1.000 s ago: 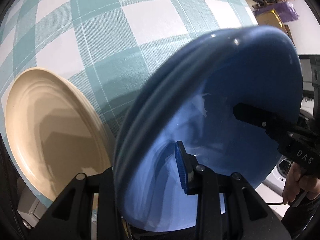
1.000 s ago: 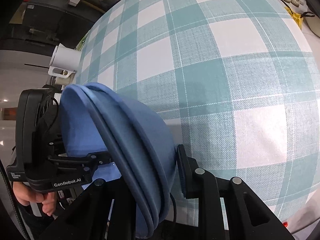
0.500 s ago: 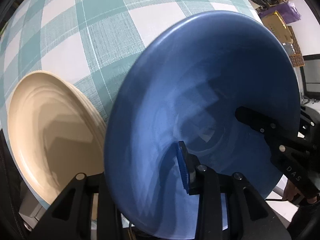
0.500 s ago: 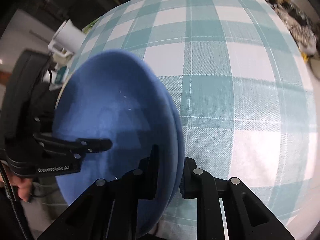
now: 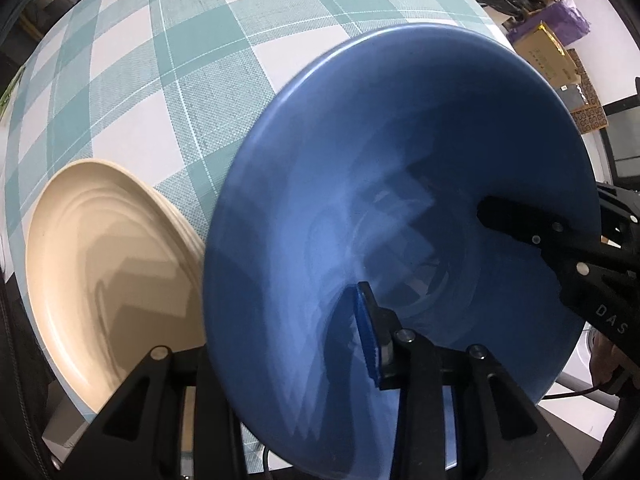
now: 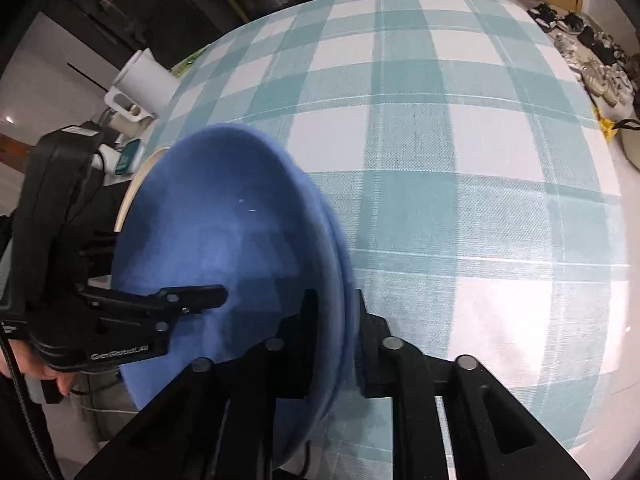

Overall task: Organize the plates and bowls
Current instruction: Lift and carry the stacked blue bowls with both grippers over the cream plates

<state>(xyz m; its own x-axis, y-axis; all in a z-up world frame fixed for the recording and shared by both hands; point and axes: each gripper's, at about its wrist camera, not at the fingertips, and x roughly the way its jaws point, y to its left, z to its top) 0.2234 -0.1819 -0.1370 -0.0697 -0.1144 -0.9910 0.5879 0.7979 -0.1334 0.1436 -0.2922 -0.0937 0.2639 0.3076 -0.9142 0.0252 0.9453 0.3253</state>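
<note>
A blue bowl (image 5: 400,184) is held above the checked tablecloth (image 5: 168,80), tilted so its inside shows. My left gripper (image 5: 288,336) is shut on its near rim; one finger with a blue pad (image 5: 366,332) lies inside, the other is hidden behind the bowl. My right gripper (image 6: 332,320) is shut on the opposite rim of the same bowl (image 6: 216,240), and its finger also shows in the left wrist view (image 5: 520,224). A cream plate (image 5: 104,276) lies on the cloth to the left of the bowl; its edge (image 6: 134,188) shows behind the bowl.
The teal and white checked cloth (image 6: 460,184) covers the whole table. A white holder (image 6: 134,88) stands off the table's far left edge. Boxes and a purple bag (image 5: 560,40) lie on the floor beyond the right edge.
The blue bowl has tipped from edge-on to face the cameras, and both grippers have moved with it above the cloth. The cream plate has not moved.
</note>
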